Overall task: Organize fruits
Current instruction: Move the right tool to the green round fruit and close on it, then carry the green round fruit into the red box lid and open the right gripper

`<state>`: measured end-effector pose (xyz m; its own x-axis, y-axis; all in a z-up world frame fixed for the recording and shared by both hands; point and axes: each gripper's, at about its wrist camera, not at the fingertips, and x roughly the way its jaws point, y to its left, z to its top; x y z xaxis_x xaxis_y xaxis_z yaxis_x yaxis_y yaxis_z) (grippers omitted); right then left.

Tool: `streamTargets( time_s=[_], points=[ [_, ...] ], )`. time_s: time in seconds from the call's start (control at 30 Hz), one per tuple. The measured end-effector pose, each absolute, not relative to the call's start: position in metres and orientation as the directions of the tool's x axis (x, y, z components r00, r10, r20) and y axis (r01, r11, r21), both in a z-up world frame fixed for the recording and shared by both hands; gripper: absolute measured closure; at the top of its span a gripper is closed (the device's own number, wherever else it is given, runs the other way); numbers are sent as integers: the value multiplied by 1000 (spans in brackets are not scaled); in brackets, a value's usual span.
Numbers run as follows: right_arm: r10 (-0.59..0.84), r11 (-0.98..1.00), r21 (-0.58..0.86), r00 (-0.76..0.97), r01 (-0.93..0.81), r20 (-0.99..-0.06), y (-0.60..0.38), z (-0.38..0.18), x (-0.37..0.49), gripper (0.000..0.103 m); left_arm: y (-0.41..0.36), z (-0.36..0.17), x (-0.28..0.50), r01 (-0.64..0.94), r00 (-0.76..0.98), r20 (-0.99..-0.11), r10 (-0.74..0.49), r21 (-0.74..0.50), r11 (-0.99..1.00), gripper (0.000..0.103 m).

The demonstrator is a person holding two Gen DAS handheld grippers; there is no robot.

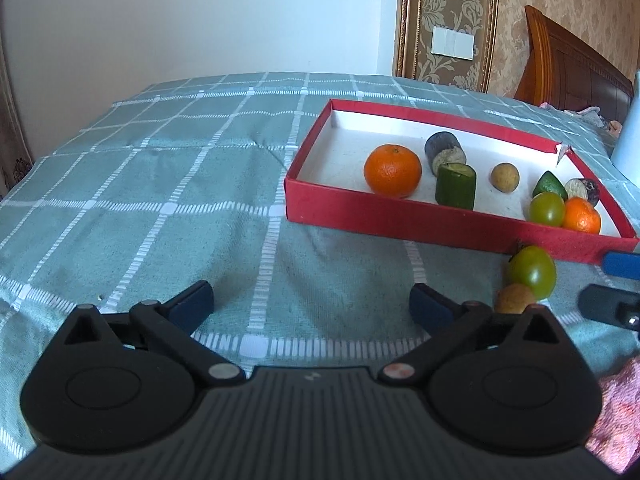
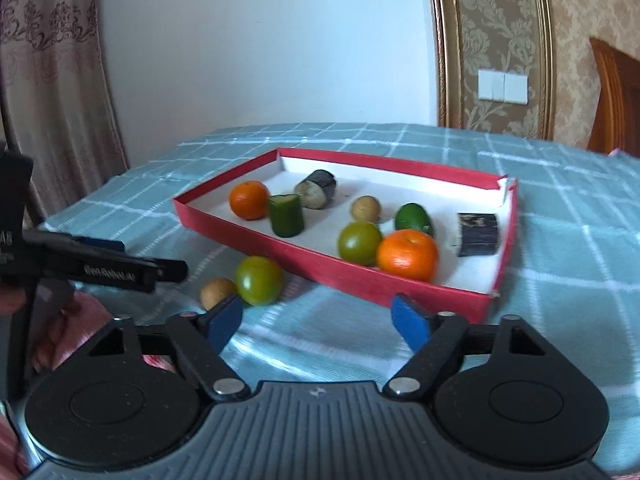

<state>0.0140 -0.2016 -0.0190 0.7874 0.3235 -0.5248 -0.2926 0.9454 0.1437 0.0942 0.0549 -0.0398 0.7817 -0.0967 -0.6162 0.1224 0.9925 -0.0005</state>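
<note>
A red box (image 2: 320,270) with a white floor lies on the checked bedcover. In it are two oranges (image 2: 407,255), a cucumber piece (image 2: 286,215), two eggplant pieces (image 2: 316,189), a longan (image 2: 365,209), a green tomato (image 2: 359,241) and a lime (image 2: 413,218). Outside, against the box's near wall, a second green tomato (image 2: 260,280) touches a loose longan (image 2: 216,292). My right gripper (image 2: 318,318) is open and empty, its left pad just in front of that longan. My left gripper (image 1: 312,306) stands wide open over bare cloth, left of the loose tomato (image 1: 532,270).
The teal checked bedcover (image 1: 160,200) stretches to the left and far edge. A pink cloth (image 1: 616,400) lies at the near side between the grippers. A wooden headboard (image 1: 572,72) and a white object (image 1: 630,140) stand behind the box; a curtain (image 2: 52,80) hangs at the left.
</note>
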Motion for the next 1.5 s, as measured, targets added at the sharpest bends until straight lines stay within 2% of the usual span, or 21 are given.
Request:
streamTargets(
  time_s=[0.07, 0.13, 0.17, 0.27, 0.37, 0.7, 0.8, 0.83, 1.23, 1.5],
  points=[
    [343, 939, 165, 777, -302, -528, -196, -19, 19, 35, 55, -40, 94, 122, 781, -617, -95, 2, 992, 0],
    [366, 930, 200, 767, -307, -527, -192, -18, 25, 36, 55, -40, 94, 122, 781, -617, -95, 1, 992, 0],
    [382, 924, 222, 759, -311, -528, -190, -18, 28, 42, 55, -40, 94, 122, 781, -617, -96, 1, 992, 0],
    [403, 913, 286, 736, -290, -544, -186, -20, 40, 50, 55, -40, 94, 122, 782, -616, -96, 1, 992, 0],
    [435, 896, 345, 714, -281, -549, -184, -24, 48, 52, 55, -39, 94, 122, 782, -616, -97, -1, 992, 0],
    [460, 876, 408, 704, -259, -541, -176, -28, 54, 56, 55, -39, 94, 122, 782, -615, -99, -4, 992, 0],
    [452, 874, 425, 716, -237, -531, -181, -29, 53, 65, 55, -39, 94, 122, 782, -615, -100, -6, 992, 0],
    [442, 878, 421, 719, -226, -536, -183, -29, 53, 72, 55, -39, 94, 122, 783, -614, -101, -8, 992, 0],
    [428, 895, 366, 722, -256, -543, -178, -27, 51, 69, 56, -39, 94, 122, 783, -614, -102, -8, 992, 0],
    [449, 879, 405, 720, -251, -530, -184, -29, 44, 71, 56, -39, 94, 122, 783, -614, -102, -9, 992, 0]
  ],
)
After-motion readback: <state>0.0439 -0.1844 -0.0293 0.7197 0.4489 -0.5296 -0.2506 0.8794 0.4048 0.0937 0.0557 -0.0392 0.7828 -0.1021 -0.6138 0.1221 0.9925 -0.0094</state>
